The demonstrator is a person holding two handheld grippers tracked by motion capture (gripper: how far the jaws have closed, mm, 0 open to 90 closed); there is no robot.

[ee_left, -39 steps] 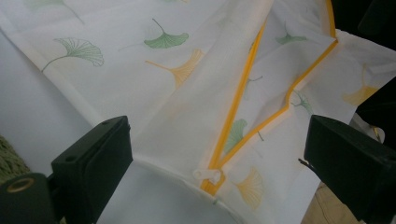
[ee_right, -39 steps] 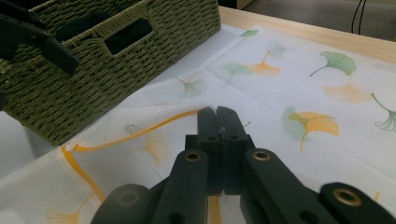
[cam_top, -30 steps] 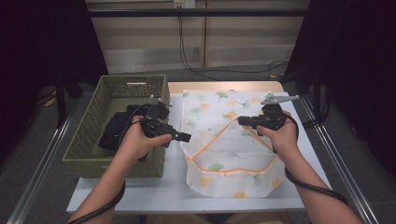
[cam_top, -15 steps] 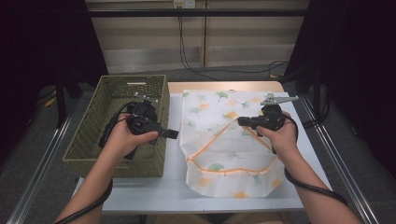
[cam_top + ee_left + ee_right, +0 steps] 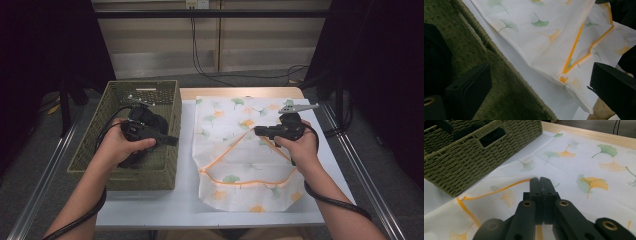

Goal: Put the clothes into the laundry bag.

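On white tabletop (image 5: 150, 207): woven basket (image 5: 165, 175), leaf-print bag (image 5: 235, 150); beyond, perhaps grey floor.

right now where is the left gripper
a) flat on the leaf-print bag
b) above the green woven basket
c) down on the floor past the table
b, in the high view the left gripper sits over the basket, its jaws wide apart, while the right gripper is shut on the raised edge of the bag.
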